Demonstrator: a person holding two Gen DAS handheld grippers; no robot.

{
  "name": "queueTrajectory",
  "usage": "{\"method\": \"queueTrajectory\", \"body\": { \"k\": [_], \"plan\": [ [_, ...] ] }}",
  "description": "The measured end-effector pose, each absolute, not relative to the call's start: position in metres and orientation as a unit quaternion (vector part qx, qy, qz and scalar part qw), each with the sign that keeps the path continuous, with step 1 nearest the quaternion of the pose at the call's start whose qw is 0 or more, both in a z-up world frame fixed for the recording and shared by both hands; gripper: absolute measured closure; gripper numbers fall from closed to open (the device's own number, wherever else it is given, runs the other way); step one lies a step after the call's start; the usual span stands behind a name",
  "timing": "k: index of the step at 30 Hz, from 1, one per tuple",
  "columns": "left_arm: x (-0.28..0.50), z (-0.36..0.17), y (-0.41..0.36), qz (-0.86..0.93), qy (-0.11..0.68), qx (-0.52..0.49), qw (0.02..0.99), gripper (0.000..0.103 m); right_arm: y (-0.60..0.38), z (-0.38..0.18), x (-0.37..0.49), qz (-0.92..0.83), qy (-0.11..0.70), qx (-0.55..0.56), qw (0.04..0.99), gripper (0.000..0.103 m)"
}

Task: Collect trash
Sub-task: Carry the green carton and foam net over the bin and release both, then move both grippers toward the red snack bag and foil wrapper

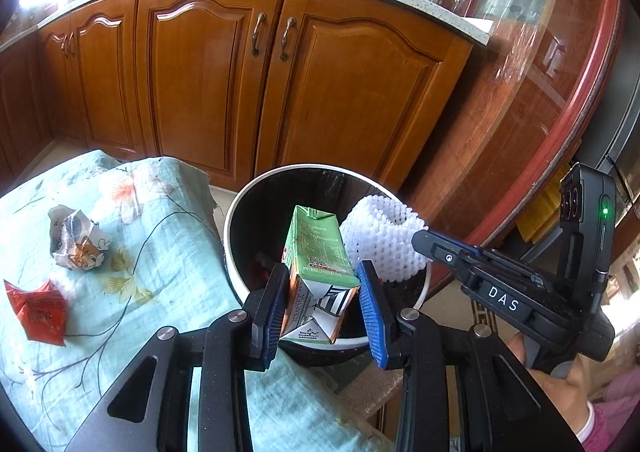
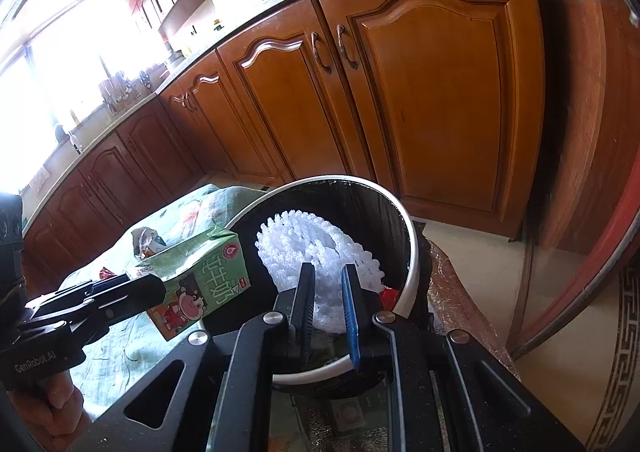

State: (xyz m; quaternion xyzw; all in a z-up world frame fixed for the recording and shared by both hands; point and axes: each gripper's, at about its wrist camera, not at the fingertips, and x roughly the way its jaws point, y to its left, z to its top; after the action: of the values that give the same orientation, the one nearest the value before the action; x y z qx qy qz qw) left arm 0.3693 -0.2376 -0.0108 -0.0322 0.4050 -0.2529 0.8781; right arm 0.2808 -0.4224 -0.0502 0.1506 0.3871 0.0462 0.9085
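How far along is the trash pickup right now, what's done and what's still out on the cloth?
Nearly halfway. Something red already lies in the trash bin. In hand: the left gripper holds the green milk carton over the bin, and the right gripper pinches the white foam net above its opening. Left: the crumpled paper and the red wrapper on the floral cloth.
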Motion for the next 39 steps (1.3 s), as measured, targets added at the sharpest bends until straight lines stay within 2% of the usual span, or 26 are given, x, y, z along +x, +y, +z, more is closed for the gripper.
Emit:
{"method": "queueTrajectory", "body": {
  "k": [5,10,11,14,15,17,19,22,24,29,39],
  "plan": [
    [0.379,-0.018,-0.243,-0.251,0.410,-0.029,0.876,0.069,-0.422,-0.053,0.290,0.043,0.395,0.146,0.906,0.089],
    [0.389,-0.024,-0.248,-0.248,0.419,-0.032,0.873,0.068,-0.422,-0.059,0.299,0.041,0.404,0.147,0.902,0.084],
    [0.390,-0.025,-0.248,-0.244,0.421,-0.034,0.873,0.068,-0.422,-0.060,0.299,0.043,0.405,0.150,0.901,0.081],
    [0.390,-0.026,-0.244,-0.243,0.420,-0.043,0.873,0.061,-0.424,-0.060,0.297,0.044,0.401,0.160,0.901,0.055],
    [0.388,-0.026,-0.242,-0.241,0.419,-0.046,0.874,0.056,-0.424,-0.059,0.294,0.044,0.398,0.163,0.902,0.051],
    [0.384,-0.024,-0.236,-0.240,0.416,-0.055,0.875,0.052,-0.426,-0.057,0.290,0.045,0.392,0.169,0.903,0.050],
    [0.378,-0.023,-0.227,-0.239,0.412,-0.065,0.877,0.046,-0.427,-0.055,0.287,0.048,0.387,0.176,0.904,0.044],
    [0.366,-0.022,-0.210,-0.228,0.405,-0.083,0.882,0.036,-0.425,-0.049,0.278,0.053,0.373,0.182,0.908,0.032],
    [0.356,-0.022,-0.197,-0.219,0.397,-0.096,0.886,0.032,-0.421,-0.045,0.273,0.059,0.366,0.187,0.910,0.021],
    [0.332,-0.027,-0.166,-0.189,0.393,-0.114,0.892,0.030,-0.407,-0.038,0.260,0.076,0.353,0.192,0.913,0.015],
    [0.293,-0.032,-0.098,-0.124,0.406,-0.152,0.893,0.028,-0.358,-0.035,0.239,0.123,0.356,0.185,0.908,0.012]
  ]
}}
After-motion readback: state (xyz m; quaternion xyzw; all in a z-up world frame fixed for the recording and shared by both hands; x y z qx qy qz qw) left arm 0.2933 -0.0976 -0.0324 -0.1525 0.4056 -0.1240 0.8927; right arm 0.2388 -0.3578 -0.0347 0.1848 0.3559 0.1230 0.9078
